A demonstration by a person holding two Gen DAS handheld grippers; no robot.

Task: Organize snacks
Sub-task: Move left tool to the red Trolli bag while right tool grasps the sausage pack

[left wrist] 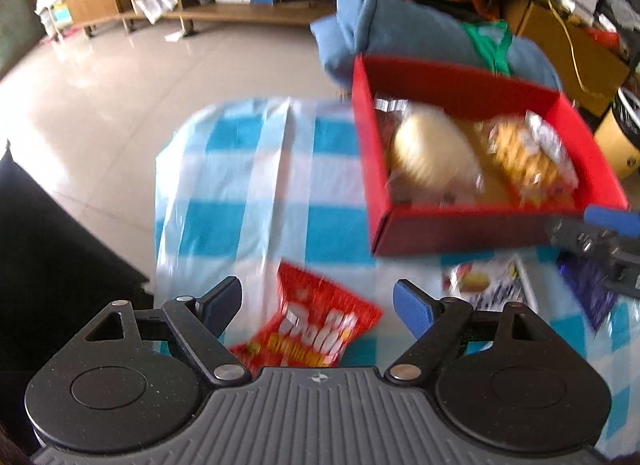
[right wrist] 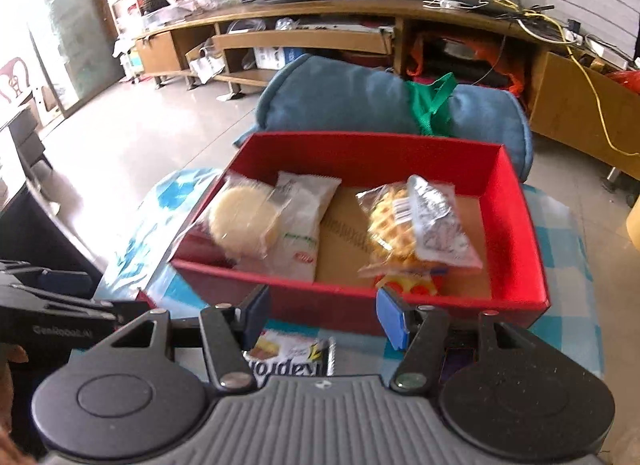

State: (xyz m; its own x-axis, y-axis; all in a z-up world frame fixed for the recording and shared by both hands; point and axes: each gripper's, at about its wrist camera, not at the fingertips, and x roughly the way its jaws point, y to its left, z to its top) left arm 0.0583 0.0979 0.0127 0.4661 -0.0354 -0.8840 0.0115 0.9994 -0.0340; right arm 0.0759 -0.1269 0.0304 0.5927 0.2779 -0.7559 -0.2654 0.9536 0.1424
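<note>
A red box (left wrist: 460, 231) (right wrist: 516, 233) stands on the blue checked tablecloth (left wrist: 248, 185). In it lie a round pale cake (right wrist: 244, 217), a white packet (right wrist: 304, 221) and a waffle pack (right wrist: 416, 221). My left gripper (left wrist: 318, 305) is open above a red snack bag (left wrist: 320, 325) that lies on the cloth between its fingers. My right gripper (right wrist: 324, 313) is open at the box's near wall, above a white wrapped snack (right wrist: 288, 353). That snack (left wrist: 488, 285) and a dark blue packet (left wrist: 588, 293) also show in the left wrist view.
A blue rolled cushion (right wrist: 360, 97) with a green bag strap lies behind the box. A wooden TV bench (right wrist: 320, 37) runs along the far wall. A dark cabinet (left wrist: 52, 257) stands left of the table. The tiled floor (left wrist: 140, 77) lies beyond.
</note>
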